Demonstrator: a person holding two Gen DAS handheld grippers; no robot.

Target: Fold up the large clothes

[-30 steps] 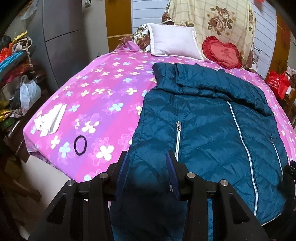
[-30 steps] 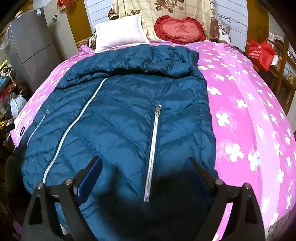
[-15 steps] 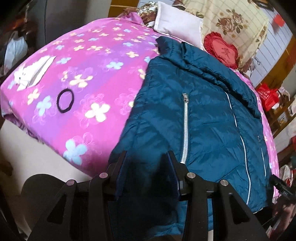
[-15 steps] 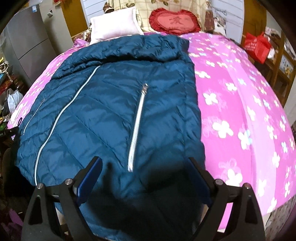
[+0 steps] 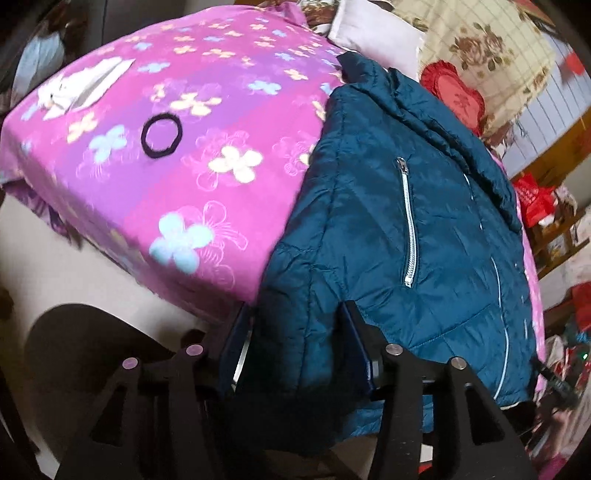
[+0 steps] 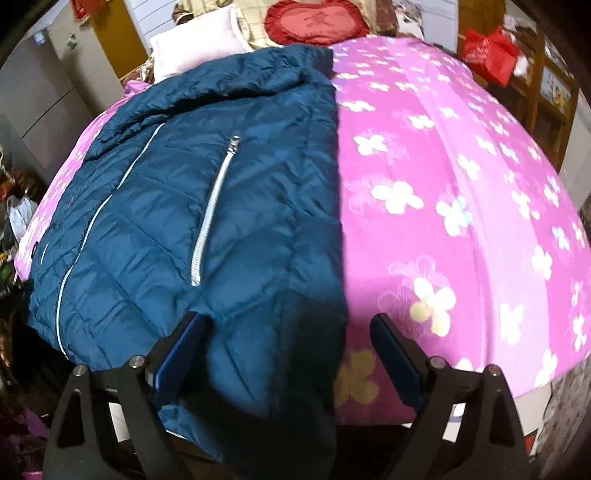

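Jacket (image 5: 406, 229): flat on bed (image 5: 192, 155), hem at bottom of frame.
Left gripper (image 5: 297, 350): jaws just opening, straddling hem corner, not pinching.
Right gripper (image 6: 286, 354): jaws wide over opposite corner.
Tip: pinch both corners evenly.

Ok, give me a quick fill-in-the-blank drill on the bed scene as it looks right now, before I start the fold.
1. The jacket lying on the bed is dark ____ in colour.
2. The black hair tie lies on the ____ floral bedsheet.
3. The red cushion near the headboard is shaped like a ____.
4. The jacket's pocket zipper is ____.

Missing words: teal-blue; pink; heart; closed
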